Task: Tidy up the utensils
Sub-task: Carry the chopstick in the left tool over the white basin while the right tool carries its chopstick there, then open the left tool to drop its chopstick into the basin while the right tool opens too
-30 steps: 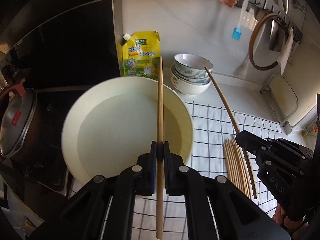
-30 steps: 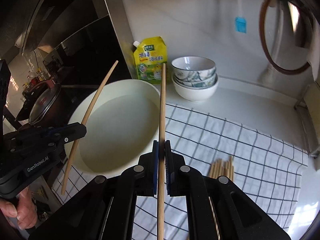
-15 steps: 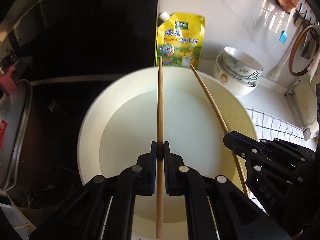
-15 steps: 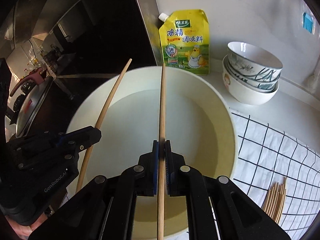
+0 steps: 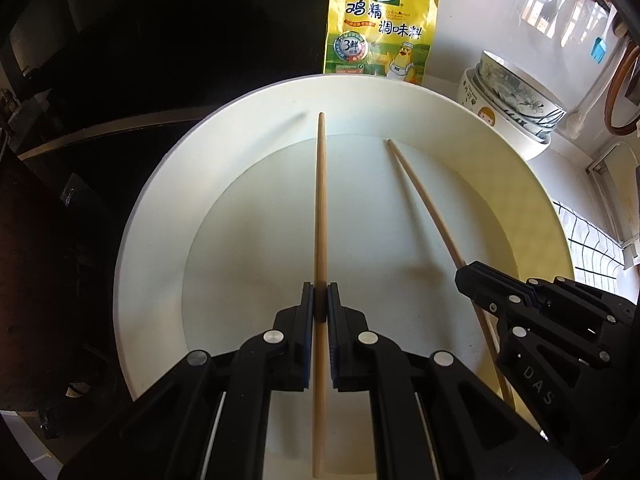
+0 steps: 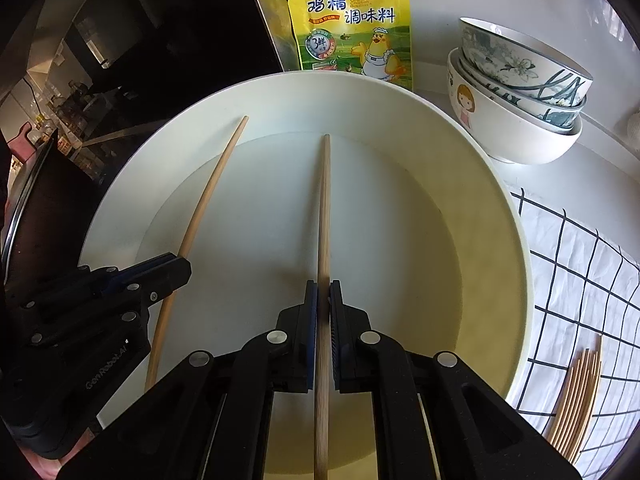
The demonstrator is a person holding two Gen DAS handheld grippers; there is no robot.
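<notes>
- A single wooden chopstick (image 5: 320, 216) is clamped between the closed jaws of the left gripper (image 5: 320, 304), its shaft running straight ahead along the fingers and its far tip near the far inner wall of the large white basin (image 5: 160, 208).
- A second chopstick (image 6: 323, 216) is pinched the same way by the right gripper (image 6: 323, 300), which is seen to the right of the left gripper; both tools are angled steeply down into the basin.
- Directly below and ahead of both grippers the basin floor is seen bare: no chopstick lies in it yet, so the release of this pair is judged to be the step in hand.
- To the right of the right gripper, a bundle of loose chopsticks (image 6: 576, 400) is left on the checked cloth (image 6: 580, 256), so most of the sorting is judged undone.
- Beyond the basin's far rim a yellow seasoning pouch (image 6: 352, 20) is propped against the pale wall, with stacked bowls (image 6: 516, 92) to its right.
- To the far left a dark stove area is visible.
</notes>
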